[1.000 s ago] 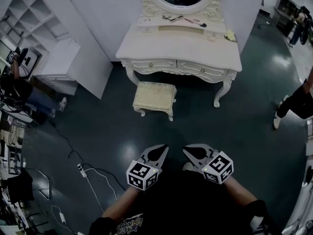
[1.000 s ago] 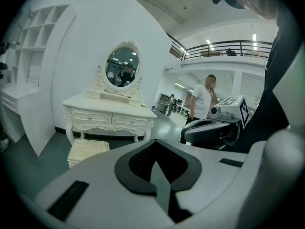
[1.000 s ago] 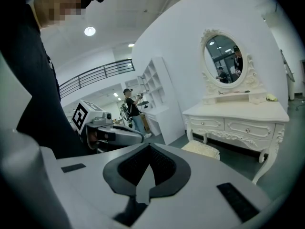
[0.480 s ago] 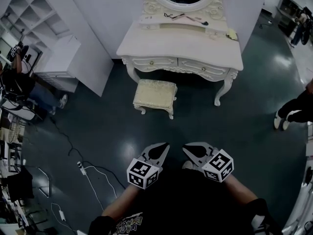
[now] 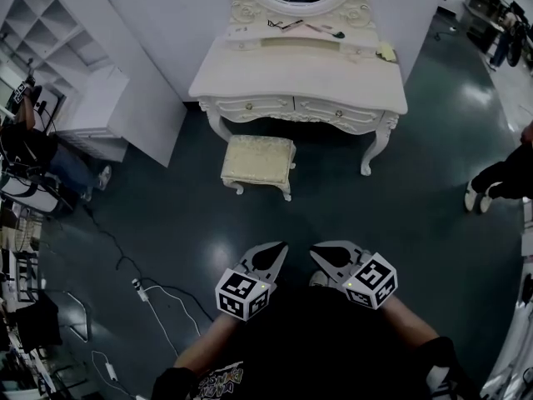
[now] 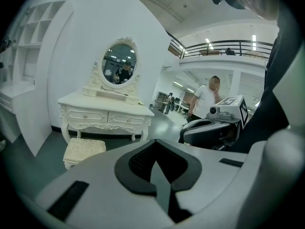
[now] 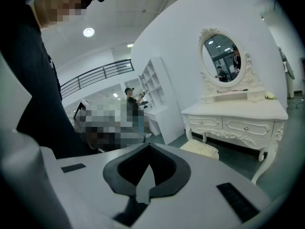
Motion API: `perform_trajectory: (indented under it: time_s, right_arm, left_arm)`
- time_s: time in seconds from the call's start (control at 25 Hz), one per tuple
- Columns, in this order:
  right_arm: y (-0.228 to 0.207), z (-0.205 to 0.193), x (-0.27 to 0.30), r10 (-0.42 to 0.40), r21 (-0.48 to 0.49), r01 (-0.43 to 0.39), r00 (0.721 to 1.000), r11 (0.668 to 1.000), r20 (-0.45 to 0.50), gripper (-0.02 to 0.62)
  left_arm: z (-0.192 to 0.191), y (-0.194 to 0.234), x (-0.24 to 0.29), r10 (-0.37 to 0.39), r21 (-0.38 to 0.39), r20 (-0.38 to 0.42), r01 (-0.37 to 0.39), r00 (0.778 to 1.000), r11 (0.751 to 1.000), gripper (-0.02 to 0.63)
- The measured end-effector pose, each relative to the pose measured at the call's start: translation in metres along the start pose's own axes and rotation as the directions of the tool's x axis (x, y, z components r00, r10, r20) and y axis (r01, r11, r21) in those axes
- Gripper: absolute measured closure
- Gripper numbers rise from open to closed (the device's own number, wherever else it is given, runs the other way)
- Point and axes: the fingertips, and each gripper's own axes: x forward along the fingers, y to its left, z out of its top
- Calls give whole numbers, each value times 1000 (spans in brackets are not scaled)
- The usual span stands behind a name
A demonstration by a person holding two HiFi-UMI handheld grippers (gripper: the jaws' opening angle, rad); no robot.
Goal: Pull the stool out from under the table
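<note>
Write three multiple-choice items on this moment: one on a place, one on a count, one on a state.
1. Where is the stool?
A) on the floor at the front of the dressing table
B) on the tabletop
C) between a gripper's jaws

2. How many drawers are in the table's front?
A) one
B) two
C) four

3. How are the left gripper and the right gripper?
A) both open
B) both shut and empty
C) left shut on the stool

Key: 1 A, the stool stands on the floor by the table's front edge. 2 B, two drawers sit side by side. 3 B, each gripper view shows its jaws together with nothing between them.
</note>
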Motion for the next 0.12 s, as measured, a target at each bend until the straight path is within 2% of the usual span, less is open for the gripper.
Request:
perform_trajectory:
  time_s: [0.12]
  right_arm:
    - [-4,0,-3,-3,-1,3,1000,1000,3,568]
  left_arm:
    - [0,-2,5,-5,1,-3,5,1000,1000,598]
